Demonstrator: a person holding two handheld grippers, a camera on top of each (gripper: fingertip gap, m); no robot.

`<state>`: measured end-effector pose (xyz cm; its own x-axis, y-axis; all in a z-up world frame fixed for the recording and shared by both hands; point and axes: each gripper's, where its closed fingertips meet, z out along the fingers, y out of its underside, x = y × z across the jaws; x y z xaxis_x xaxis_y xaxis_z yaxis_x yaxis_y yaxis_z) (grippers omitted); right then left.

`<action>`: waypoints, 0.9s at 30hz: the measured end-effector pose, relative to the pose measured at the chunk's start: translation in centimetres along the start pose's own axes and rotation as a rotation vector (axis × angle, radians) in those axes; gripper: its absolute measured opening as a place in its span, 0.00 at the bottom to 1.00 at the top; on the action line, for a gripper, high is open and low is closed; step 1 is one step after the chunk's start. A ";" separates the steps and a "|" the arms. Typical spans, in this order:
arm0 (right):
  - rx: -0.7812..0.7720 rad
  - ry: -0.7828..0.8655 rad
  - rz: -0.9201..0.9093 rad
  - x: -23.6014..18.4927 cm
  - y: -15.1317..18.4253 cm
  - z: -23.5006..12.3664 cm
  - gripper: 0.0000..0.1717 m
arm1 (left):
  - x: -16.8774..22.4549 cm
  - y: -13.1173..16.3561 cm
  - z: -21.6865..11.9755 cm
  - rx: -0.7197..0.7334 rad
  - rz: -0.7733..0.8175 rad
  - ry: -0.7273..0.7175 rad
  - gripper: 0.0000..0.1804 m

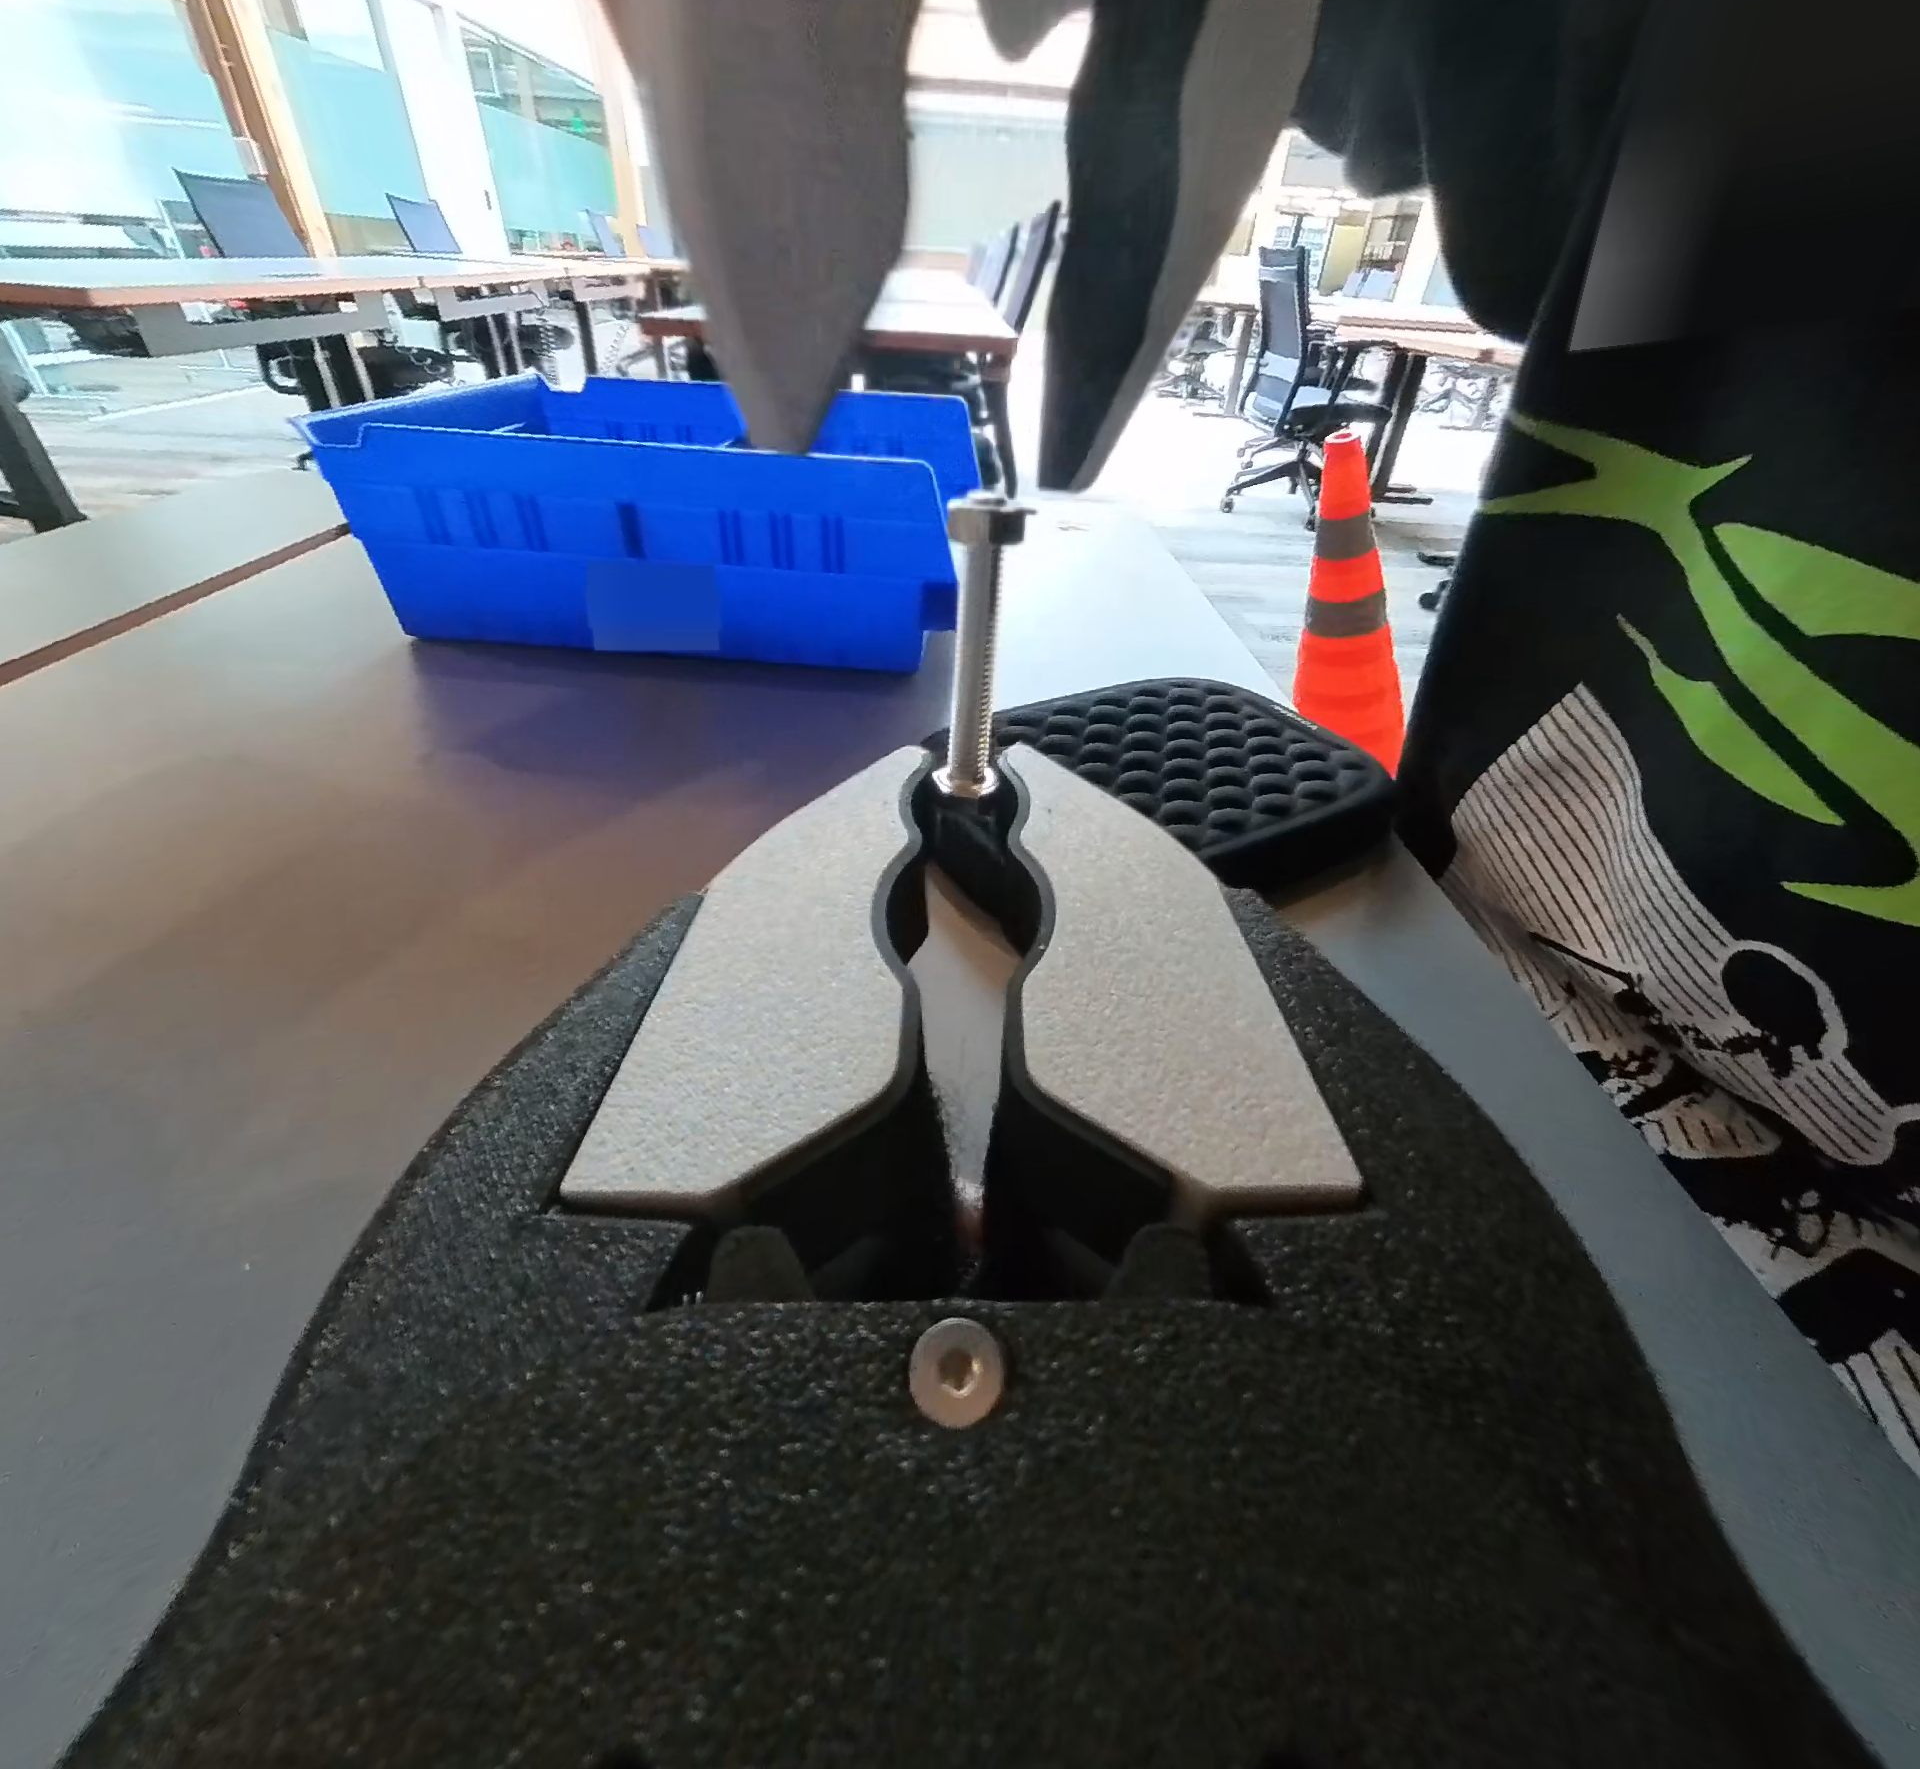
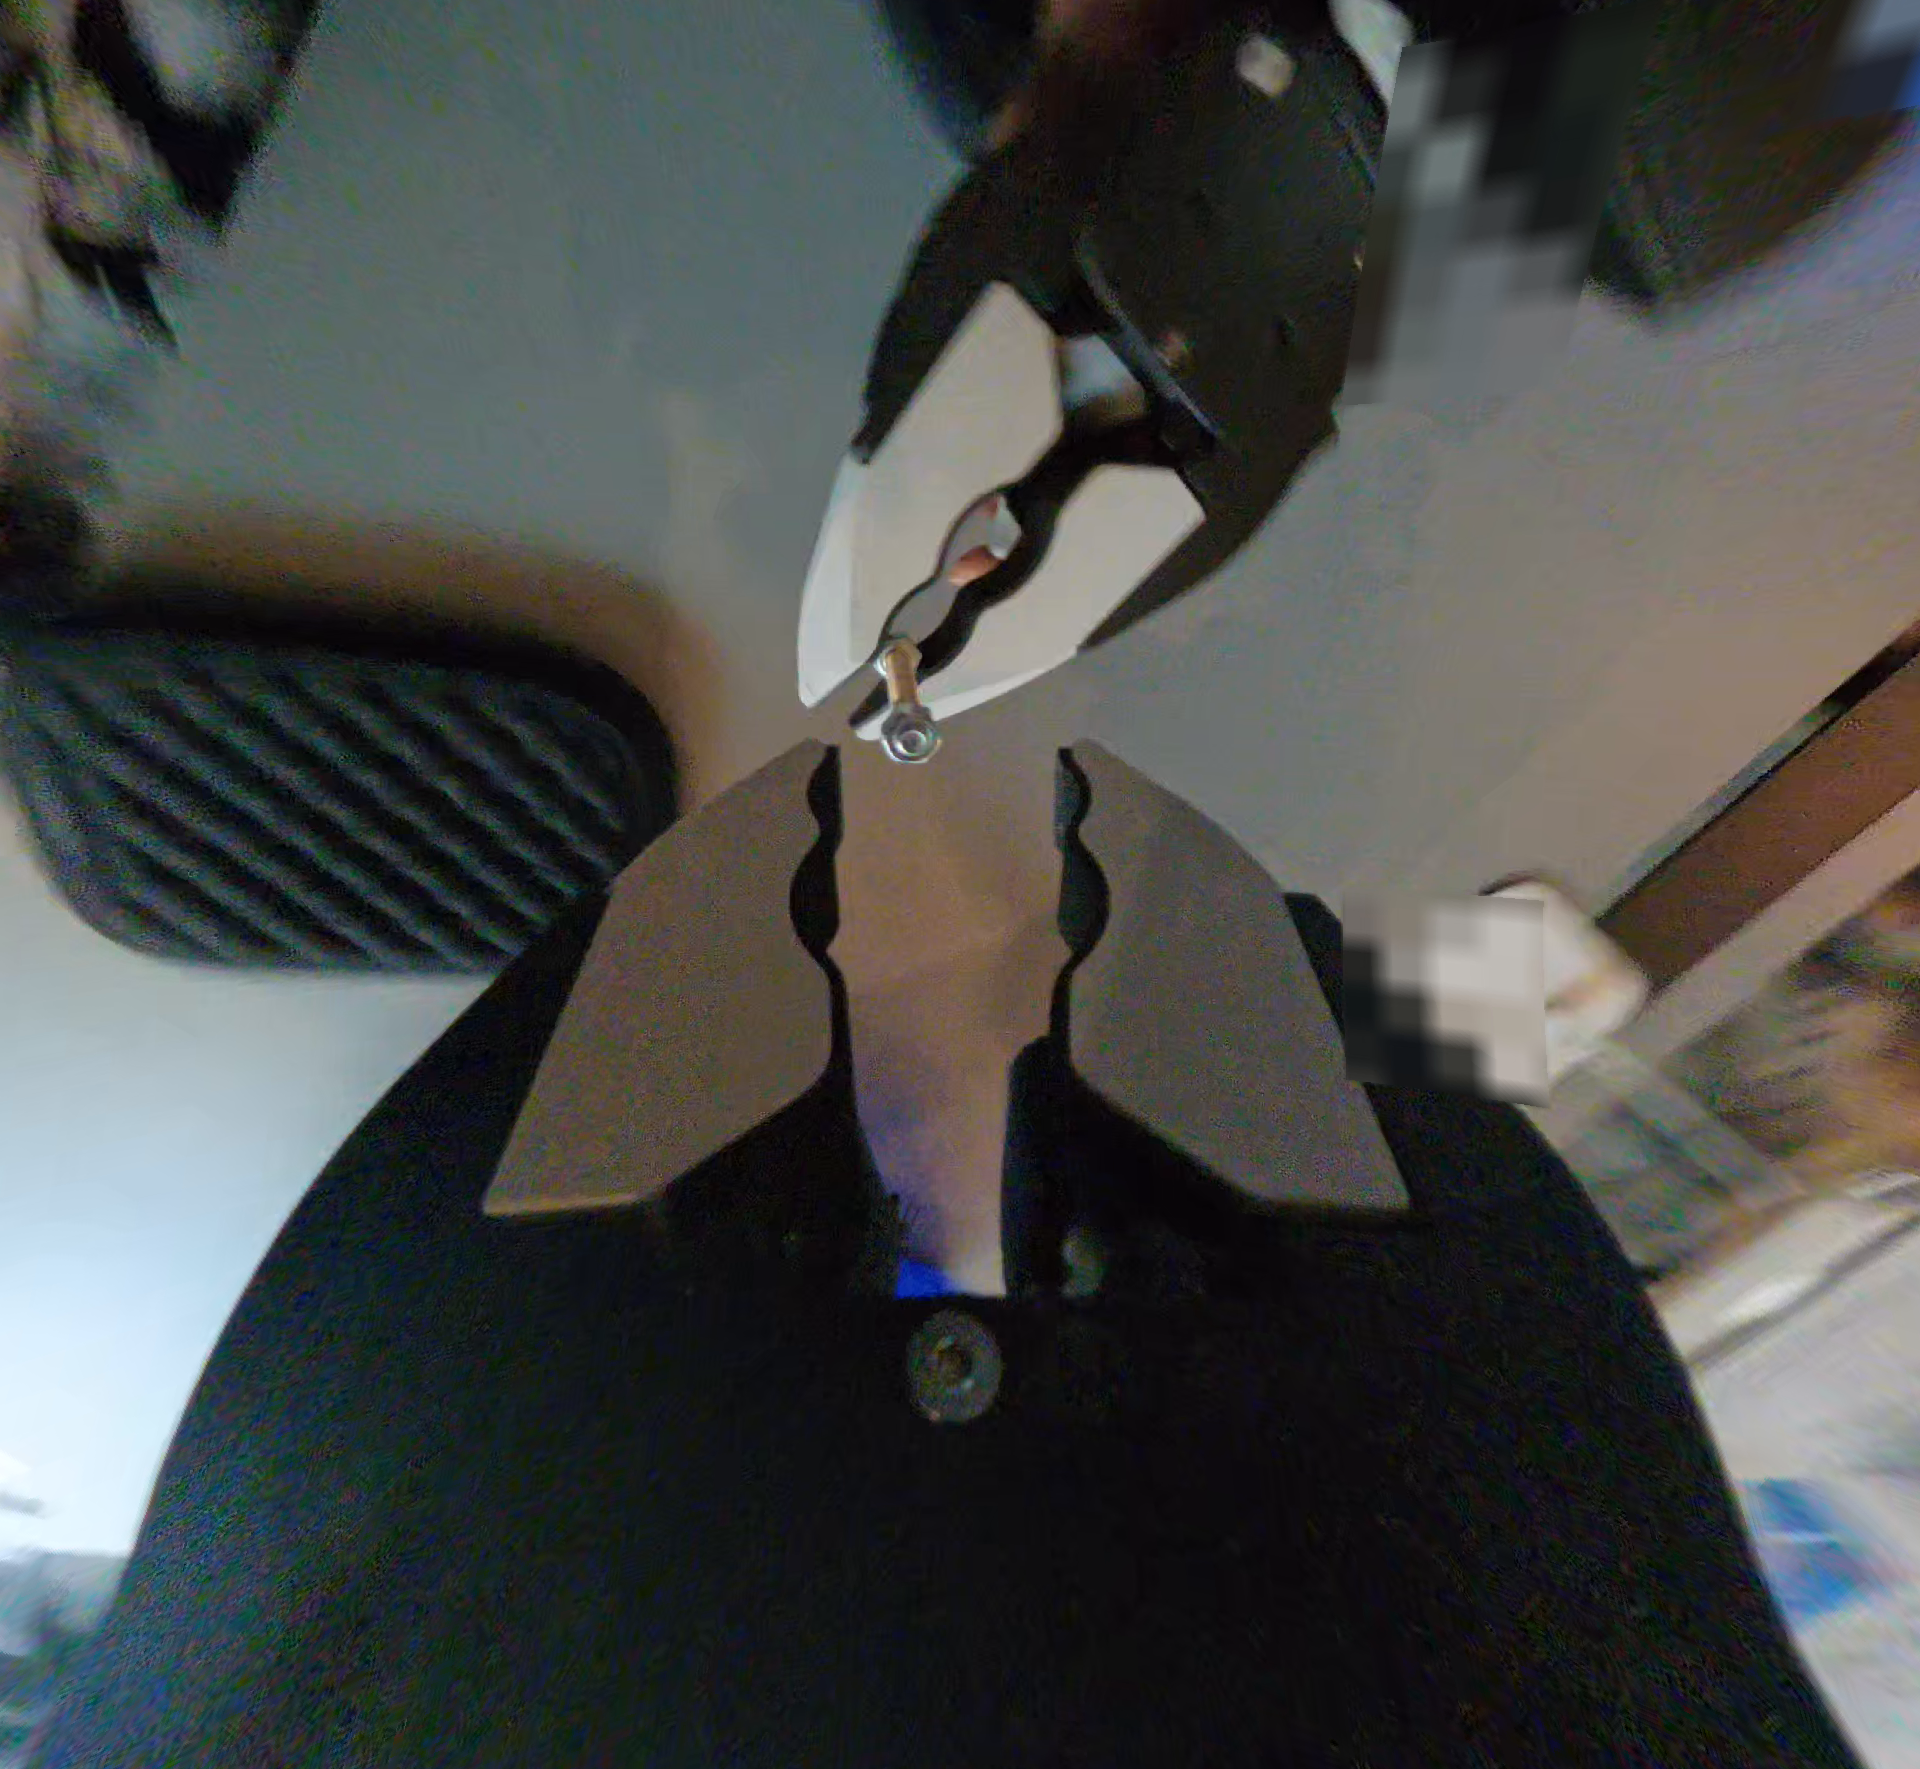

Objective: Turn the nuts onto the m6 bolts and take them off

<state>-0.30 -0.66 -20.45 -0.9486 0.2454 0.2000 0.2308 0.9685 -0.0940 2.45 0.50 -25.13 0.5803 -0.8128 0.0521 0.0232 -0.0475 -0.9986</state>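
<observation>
In the left wrist view my left gripper (image 1: pixel 966 765) is shut on the head of a silver bolt (image 1: pixel 977 649) and holds it upright. A nut (image 1: pixel 992 522) sits at the top end of the thread. My right gripper (image 1: pixel 930 460) hangs open just above the nut, one finger on each side, not touching it. In the right wrist view my right gripper (image 2: pixel 945 763) is open and empty and looks down on the nut (image 2: pixel 909 739) and bolt (image 2: pixel 899 670), held by the left gripper (image 2: pixel 883 693).
A blue plastic bin (image 1: pixel 644 524) stands on the grey table (image 1: pixel 260 888) behind the bolt. A black honeycomb pad (image 1: pixel 1195 763) lies to the right near the table edge. A person in a dark printed shirt (image 1: pixel 1714 680) stands at the right. An orange cone (image 1: pixel 1345 597) stands on the floor. My right fingertips sit around 6 centimeters from my left ones.
</observation>
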 end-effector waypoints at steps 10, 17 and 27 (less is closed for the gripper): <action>0.104 -0.151 0.802 -1.4 0.9 1.2 0.19 | -0.7 0.0 0.0 0.003 0.004 -0.061 0.05; 0.126 -0.110 0.821 -0.5 0.7 0.9 0.10 | -0.8 0.0 0.0 0.000 0.001 -0.063 0.05; 0.034 -0.053 0.140 -0.8 0.2 0.7 0.06 | -0.2 0.1 0.1 -0.008 0.004 -0.018 0.05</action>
<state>0.35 -0.71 -21.32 -0.9178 0.3748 0.1307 0.3553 0.9225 -0.1506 2.44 0.67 -25.22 0.5951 -0.8022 0.0481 0.0149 -0.0489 -0.9987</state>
